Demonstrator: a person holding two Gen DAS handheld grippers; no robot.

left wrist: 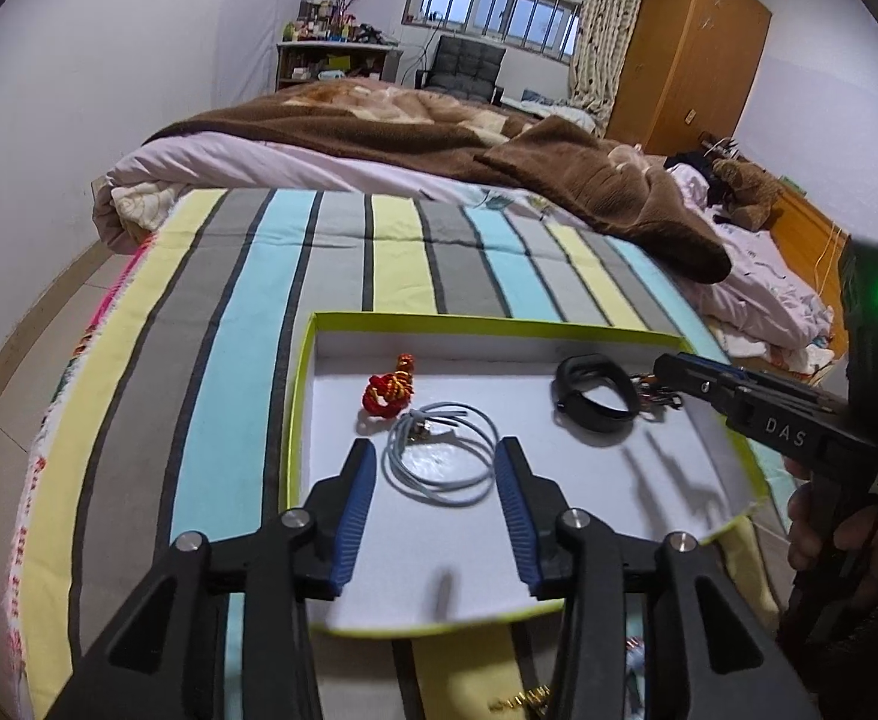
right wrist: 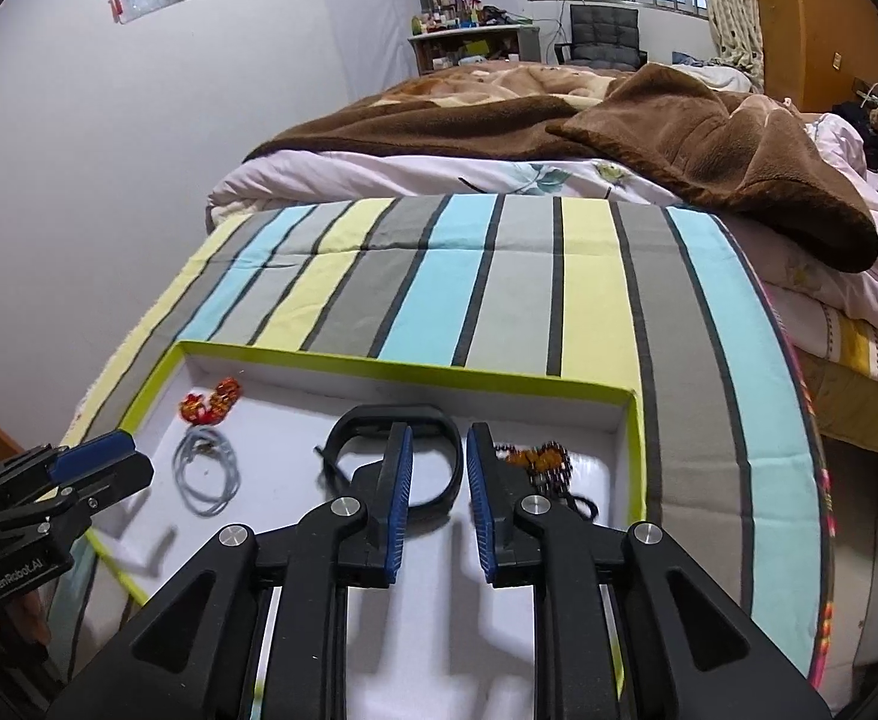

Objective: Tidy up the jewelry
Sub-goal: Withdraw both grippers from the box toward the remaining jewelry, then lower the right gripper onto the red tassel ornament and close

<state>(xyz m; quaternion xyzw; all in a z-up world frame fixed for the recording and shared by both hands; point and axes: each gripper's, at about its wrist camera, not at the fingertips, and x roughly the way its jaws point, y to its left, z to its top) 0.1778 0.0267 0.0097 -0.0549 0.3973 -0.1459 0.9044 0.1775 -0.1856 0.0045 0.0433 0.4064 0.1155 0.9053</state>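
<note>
A shallow white tray with a lime-green rim [left wrist: 313, 360] [right wrist: 636, 450] lies on the striped bedspread. In it are a red-and-gold knotted bracelet [left wrist: 388, 389] [right wrist: 211, 405], a coiled grey-blue cord necklace [left wrist: 442, 453] [right wrist: 208, 471], a black wristband [left wrist: 598, 393] [right wrist: 439, 438] and a dark and orange beaded piece [right wrist: 550, 465]. My left gripper [left wrist: 436, 456] is open, its fingers either side of the cord necklace, just above it. My right gripper [right wrist: 438, 447] is open and empty over the wristband; it also shows at the right of the left wrist view [left wrist: 673, 369].
The striped bedspread [left wrist: 229, 324] [right wrist: 499, 276] covers the foot of the bed. A brown blanket [left wrist: 499, 150] and pale quilt are piled beyond. A yellow cloth and a small gold item [left wrist: 523, 702] lie in front of the tray. The bed edge drops at right [right wrist: 823, 480].
</note>
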